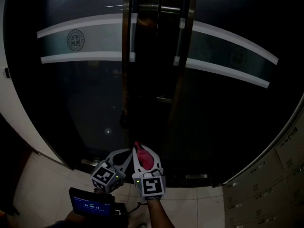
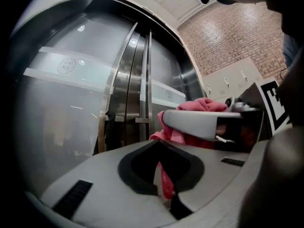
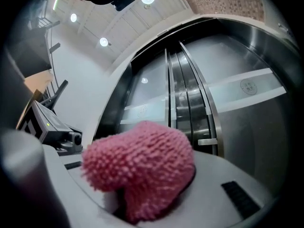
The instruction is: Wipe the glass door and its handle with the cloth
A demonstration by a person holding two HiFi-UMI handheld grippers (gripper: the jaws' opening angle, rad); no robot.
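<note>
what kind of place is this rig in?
Likely an institutional building's entrance lobby: glass double doors with a frosted band bearing a round emblem, tall steel handles, lockers by a brick wall.

Head view: glass door point(image 1: 85, 94) fills the upper and middle frame, with its two handles point(image 1: 133, 37) upright, side by side at top centre. Bottom centre: left gripper point(image 1: 121, 156) just left of right gripper point(image 1: 142, 152), cloth point(image 1: 145, 158) in the right one's jaws. Lockers point(image 1: 270, 184) lower right. Screen unit point(image 1: 90, 203) bottom left, below left gripper.
</note>
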